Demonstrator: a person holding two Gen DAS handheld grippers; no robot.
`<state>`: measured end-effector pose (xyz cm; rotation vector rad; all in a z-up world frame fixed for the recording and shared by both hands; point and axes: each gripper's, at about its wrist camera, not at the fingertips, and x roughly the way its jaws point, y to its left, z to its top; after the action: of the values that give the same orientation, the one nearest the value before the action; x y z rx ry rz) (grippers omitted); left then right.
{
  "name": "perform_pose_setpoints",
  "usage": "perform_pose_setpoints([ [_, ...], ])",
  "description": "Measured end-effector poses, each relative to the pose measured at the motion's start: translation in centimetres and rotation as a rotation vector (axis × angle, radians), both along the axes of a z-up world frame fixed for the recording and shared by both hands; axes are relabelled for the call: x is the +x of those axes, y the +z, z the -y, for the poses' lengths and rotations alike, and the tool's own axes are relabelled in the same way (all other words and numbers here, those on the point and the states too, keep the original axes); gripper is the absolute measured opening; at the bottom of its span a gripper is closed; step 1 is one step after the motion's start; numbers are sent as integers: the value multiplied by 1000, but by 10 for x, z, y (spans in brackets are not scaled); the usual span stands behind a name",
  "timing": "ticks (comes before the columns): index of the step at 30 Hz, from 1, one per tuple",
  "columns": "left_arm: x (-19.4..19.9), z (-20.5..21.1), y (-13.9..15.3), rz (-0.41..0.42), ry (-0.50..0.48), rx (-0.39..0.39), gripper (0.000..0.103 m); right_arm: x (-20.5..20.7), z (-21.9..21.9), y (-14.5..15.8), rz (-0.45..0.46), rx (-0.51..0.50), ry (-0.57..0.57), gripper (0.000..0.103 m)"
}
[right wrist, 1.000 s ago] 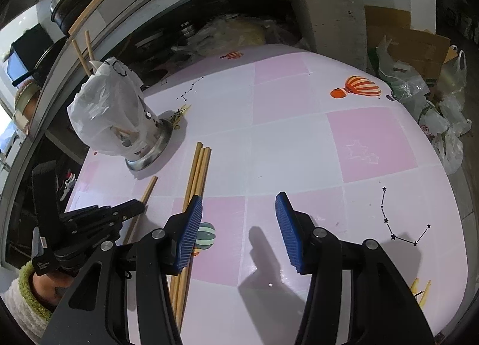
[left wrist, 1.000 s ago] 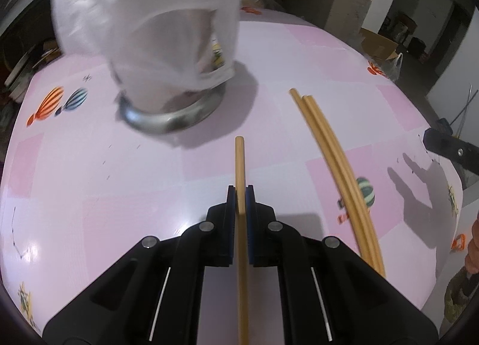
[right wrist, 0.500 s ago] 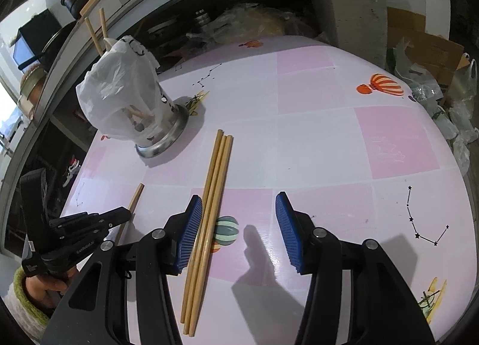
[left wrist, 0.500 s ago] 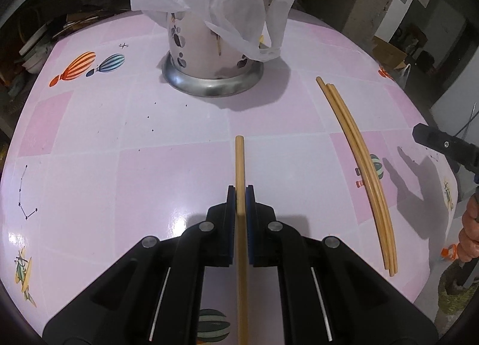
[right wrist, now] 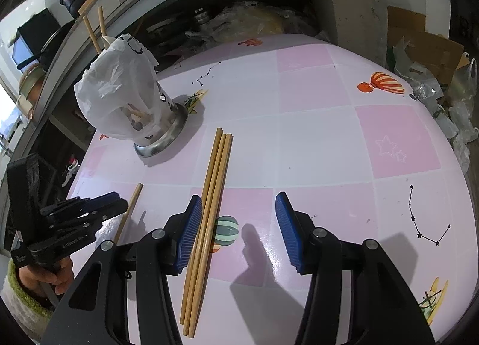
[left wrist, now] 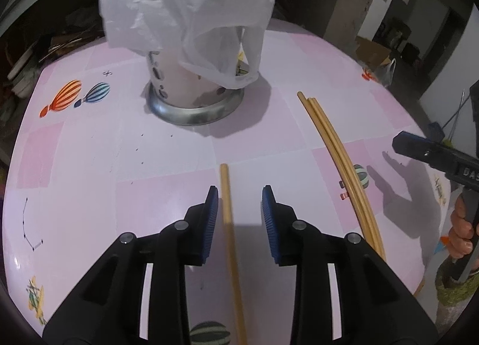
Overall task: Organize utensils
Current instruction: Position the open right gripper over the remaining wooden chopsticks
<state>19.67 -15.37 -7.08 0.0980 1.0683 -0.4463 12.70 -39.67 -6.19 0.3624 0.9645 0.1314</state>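
One chopstick (left wrist: 229, 219) lies between our left gripper (left wrist: 238, 210) as its jaws are opening, pads clear; three chopsticks (right wrist: 206, 216) lie beside our right gripper (right wrist: 239, 231). Its jaws stand spread, empty.

My worktop (right wrist: 314, 147) wears a glossy pink-and-white checked cloth printed with striped hot-air balloons (right wrist: 384, 83) and black star constellations (right wrist: 425, 219). Beyond its far edge I see a dark shelf crammed with clutter (right wrist: 239, 21). Off its right edge sit a brown cardboard box (right wrist: 419, 42) and crumpled clear plastic bags (right wrist: 449, 105).
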Motion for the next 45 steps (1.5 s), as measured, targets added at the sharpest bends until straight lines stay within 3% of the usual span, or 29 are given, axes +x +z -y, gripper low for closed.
perform_pose_setpoints([
  [5, 8, 12, -11, 2, -3, 94, 29, 0, 1, 0, -1, -1, -1, 50],
  [13, 13, 13, -17, -13, 25, 107, 29, -1, 4, -1, -1, 3, -10, 50],
  [17, 13, 14, -19, -1, 38, 123, 22, -1, 6, -1, 1, 5, -11, 50],
  [26, 16, 7, -20, -4, 67, 118, 7, -1, 6, -1, 4, 9, -9, 50],
  [45, 15, 6, -21, -4, 71, 105, 6, -2, 6, 0, 4, 6, -9, 50],
])
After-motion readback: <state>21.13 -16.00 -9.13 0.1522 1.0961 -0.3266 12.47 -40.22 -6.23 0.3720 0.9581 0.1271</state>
